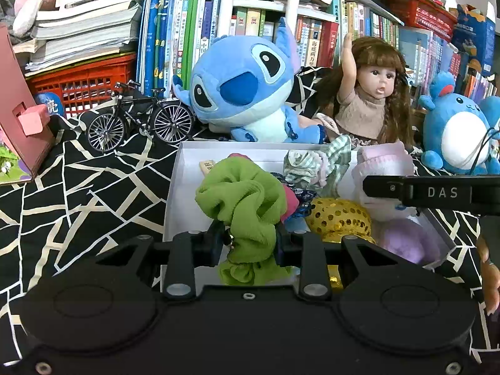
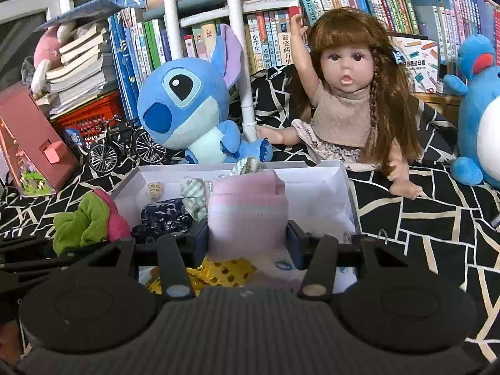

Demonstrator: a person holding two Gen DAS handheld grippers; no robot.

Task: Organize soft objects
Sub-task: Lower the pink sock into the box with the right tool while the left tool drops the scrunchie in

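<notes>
A white open box (image 1: 181, 168) (image 2: 343, 181) sits on the black-and-white cloth and holds soft items. My left gripper (image 1: 248, 243) is shut on a green scrunchie (image 1: 243, 200), held above the box's near left part; the scrunchie also shows in the right wrist view (image 2: 81, 222). My right gripper (image 2: 248, 243) is shut on a folded pink sock (image 2: 248, 212), which also shows in the left wrist view (image 1: 384, 162). In the box lie a gold sequin scrunchie (image 1: 339, 218), a dark blue patterned scrunchie (image 2: 165, 215), a green checked scrunchie (image 1: 315, 162) and a lilac soft piece (image 1: 406, 243).
Behind the box sit a blue Stitch plush (image 1: 243, 87), a long-haired doll (image 1: 372, 100) and a blue round plush (image 1: 462, 131). A model bicycle (image 1: 140, 118), a pink stand (image 1: 25, 109), a red crate (image 1: 84, 84) and shelves of books (image 1: 175, 31) stand at the left and back.
</notes>
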